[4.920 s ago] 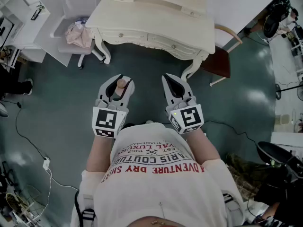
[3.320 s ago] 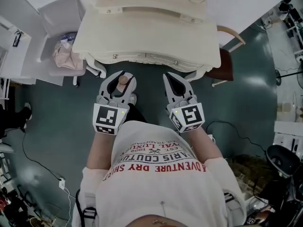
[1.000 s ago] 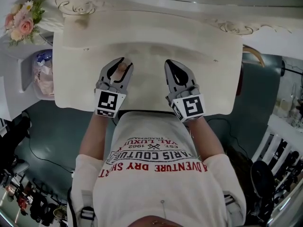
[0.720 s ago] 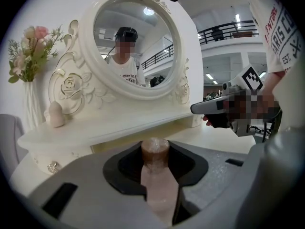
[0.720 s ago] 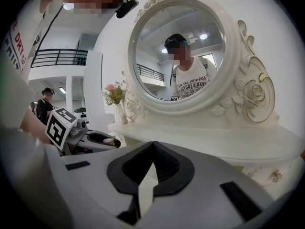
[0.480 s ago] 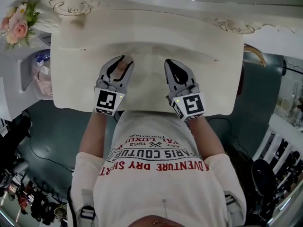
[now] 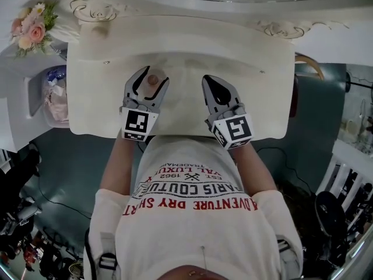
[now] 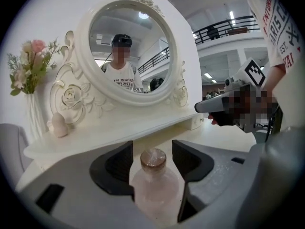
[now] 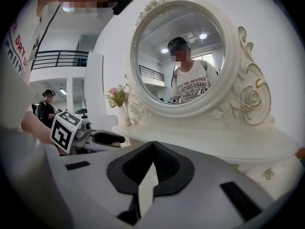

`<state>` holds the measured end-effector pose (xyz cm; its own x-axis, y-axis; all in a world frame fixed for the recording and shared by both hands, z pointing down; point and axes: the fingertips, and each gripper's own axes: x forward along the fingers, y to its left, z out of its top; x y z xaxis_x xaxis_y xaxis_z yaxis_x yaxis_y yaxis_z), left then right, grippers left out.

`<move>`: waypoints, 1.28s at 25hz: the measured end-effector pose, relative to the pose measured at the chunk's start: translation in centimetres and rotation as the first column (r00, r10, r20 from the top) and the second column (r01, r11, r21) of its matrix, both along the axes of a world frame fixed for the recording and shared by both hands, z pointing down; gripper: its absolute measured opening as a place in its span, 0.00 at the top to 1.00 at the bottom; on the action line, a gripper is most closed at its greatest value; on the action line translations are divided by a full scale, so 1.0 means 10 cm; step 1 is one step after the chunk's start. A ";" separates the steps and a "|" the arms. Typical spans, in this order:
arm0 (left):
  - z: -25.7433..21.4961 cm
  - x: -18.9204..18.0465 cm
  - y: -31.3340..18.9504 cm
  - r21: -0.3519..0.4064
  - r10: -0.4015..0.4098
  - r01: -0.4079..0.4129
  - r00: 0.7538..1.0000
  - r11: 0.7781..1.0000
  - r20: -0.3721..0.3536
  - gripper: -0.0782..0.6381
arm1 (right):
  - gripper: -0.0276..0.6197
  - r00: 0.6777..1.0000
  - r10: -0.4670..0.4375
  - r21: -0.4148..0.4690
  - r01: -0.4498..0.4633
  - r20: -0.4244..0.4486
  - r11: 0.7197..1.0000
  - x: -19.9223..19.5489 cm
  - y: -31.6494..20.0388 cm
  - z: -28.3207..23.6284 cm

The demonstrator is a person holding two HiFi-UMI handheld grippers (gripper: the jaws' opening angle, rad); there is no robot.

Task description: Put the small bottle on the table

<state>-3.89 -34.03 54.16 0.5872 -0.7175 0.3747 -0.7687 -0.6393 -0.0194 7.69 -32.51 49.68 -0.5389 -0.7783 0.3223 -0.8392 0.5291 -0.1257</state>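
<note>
Head view: left gripper point(image 7: 149, 84) is opening its jaws around the small bottle point(image 7: 152, 79), which is standing left of centre on the table point(image 7: 262, 109).
Left gripper view: pads are clearing the glass. Best to back straight out without nudging it. Bottle is showing pale pink, translucent, with a brown cap.
Right gripper view: right gripper point(image 9: 150, 162) is sitting pressed together, empty.

Left gripper point(image 7: 152, 76) over cream table point(image 7: 256, 107), jaws opening around small bottle point(image 7: 153, 80), right gripper point(image 7: 210, 81) jaws together

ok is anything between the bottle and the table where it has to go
Nothing visible does. The bottle stands between the left gripper's opening jaws over bare table; no other thing lies near it.
</note>
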 end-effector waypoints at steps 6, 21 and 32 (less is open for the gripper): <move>-0.26 -0.07 0.20 -0.026 0.049 -0.049 0.999 0.998 -0.023 0.55 | 0.96 0.999 0.041 0.038 -0.041 -0.001 0.998 -0.13 0.19 -0.25; -1.04 -0.65 0.52 -0.001 0.036 -0.036 0.997 0.999 -0.063 0.85 | 0.96 0.993 0.113 0.115 -0.115 0.028 0.987 -0.54 0.65 -0.83; -1.65 -0.91 0.64 0.100 0.076 -0.068 0.994 0.993 -0.082 0.88 | 0.96 0.990 0.139 0.205 -0.144 0.038 0.968 -0.66 0.68 -1.25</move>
